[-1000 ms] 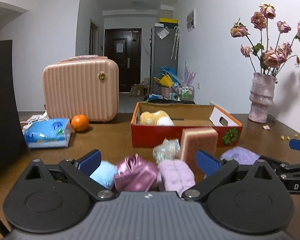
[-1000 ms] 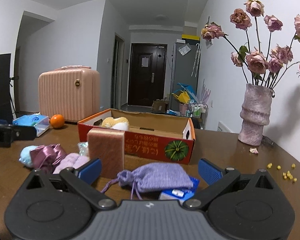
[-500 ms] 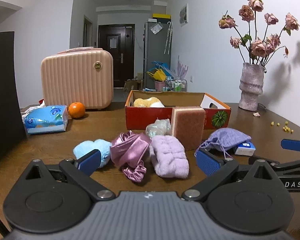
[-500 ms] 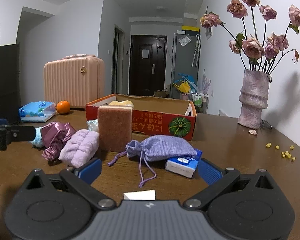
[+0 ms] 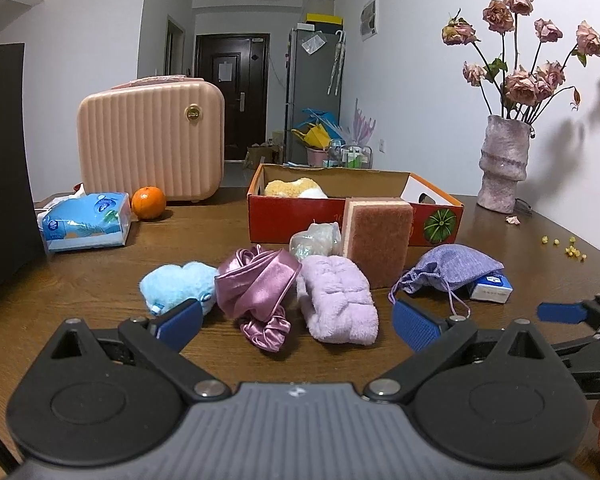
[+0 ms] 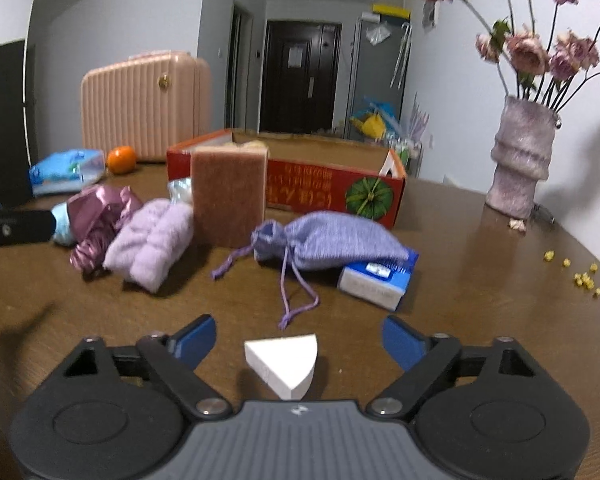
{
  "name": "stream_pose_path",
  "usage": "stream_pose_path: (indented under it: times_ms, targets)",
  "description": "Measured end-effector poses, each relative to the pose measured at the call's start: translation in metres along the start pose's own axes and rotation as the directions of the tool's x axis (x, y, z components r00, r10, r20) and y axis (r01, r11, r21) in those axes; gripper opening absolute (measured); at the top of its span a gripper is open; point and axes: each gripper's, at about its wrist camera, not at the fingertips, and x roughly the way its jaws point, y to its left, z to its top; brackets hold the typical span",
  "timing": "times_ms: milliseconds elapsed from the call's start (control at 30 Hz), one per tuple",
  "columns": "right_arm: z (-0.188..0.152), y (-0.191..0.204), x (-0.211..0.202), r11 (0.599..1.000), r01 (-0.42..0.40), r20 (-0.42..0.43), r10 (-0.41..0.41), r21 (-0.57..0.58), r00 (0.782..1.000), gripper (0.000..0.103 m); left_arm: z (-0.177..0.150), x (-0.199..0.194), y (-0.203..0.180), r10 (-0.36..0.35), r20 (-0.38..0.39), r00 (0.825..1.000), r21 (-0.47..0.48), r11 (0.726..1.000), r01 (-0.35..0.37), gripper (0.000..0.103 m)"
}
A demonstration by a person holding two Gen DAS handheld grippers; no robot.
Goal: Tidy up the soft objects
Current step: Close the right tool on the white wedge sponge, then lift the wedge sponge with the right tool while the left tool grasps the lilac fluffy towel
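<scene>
**Q:** Left wrist view: what had changed, and where did the soft things lie?

**A:** The left gripper (image 5: 296,322) had drawn back from the pile and sunk a little, so the whole cluster now lay ahead of its fingers rather than between them. Its jaws stood released, with nothing in them. On the worktop (image 5: 100,276) sat a blue plush (image 5: 176,284), a satin scrunchie (image 5: 256,284), a lilac fleece roll (image 5: 338,298) and a sponge (image 5: 378,244) standing on edge against the red box (image 5: 440,224). A purple pouch (image 5: 452,268) lay to the right, partly over a small blue carton (image 5: 492,288). One yellow plush (image 5: 294,188) was already inside the box.

**Q:** Right wrist view: what had changed there?

**A:** The right gripper (image 6: 298,340) had dipped and pulled back, and a white wedge (image 6: 282,364), judged to be a foam sponge, had come into view on the worktop between its fingers. The jaws had just been closing, yet the pads stood clear of the wedge on both sides, so the gripper was still released and held nothing.

**Q:** What did that mean for the task?

**A:** Probably the wedge was the next pick. Nearly all of the soft things still lay outside the box, so the sorting looked barely begun.
</scene>
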Motion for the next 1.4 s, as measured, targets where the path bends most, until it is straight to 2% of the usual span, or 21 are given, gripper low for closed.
stream_pose_path:
  times_ms: [167, 300, 467, 567, 867, 1100, 1400]
  targets:
    - [-0.004, 0.003, 0.011, 1.0, -0.016, -0.06, 0.015, -0.01, 0.998, 0.067, 0.0, 0.0, -0.001, -0.002, -0.002, 1.0, 0.0, 1.0, 0.002, 0.103]
    - [-0.005, 0.004, 0.015, 0.999, -0.032, -0.083, 0.031, -0.008, 0.996, 0.059, 0.0, 0.001, -0.001, -0.001, -0.01, 1.0, 0.001, 1.0, 0.001, 0.103]
    - [-0.006, 0.004, 0.017, 0.999, -0.046, -0.102, 0.045, -0.004, 0.994, 0.04, -0.001, 0.002, -0.002, -0.003, -0.016, 1.0, 0.004, 1.0, 0.003, 0.103]
    - [-0.006, 0.005, 0.018, 0.999, -0.054, -0.106, 0.053, -0.008, 0.993, 0.036, -0.001, 0.003, -0.003, -0.002, -0.022, 1.0, 0.003, 1.0, 0.002, 0.103]
    - [-0.004, 0.001, 0.013, 0.998, -0.065, -0.062, 0.066, 0.009, 0.996, 0.031, -0.002, 0.006, -0.003, 0.001, -0.037, 0.999, 0.005, 1.0, -0.001, 0.103]
    - [0.004, -0.003, -0.005, 0.996, -0.081, 0.057, 0.08, 0.023, 0.995, 0.029, -0.003, 0.009, -0.003, 0.002, -0.048, 0.999, 0.006, 1.0, -0.002, 0.103]
    - [0.025, -0.002, -0.016, 0.997, -0.068, 0.159, 0.075, -0.048, 0.984, 0.027, -0.003, 0.012, -0.002, 0.011, -0.057, 0.998, 0.001, 1.0, -0.011, 0.103]
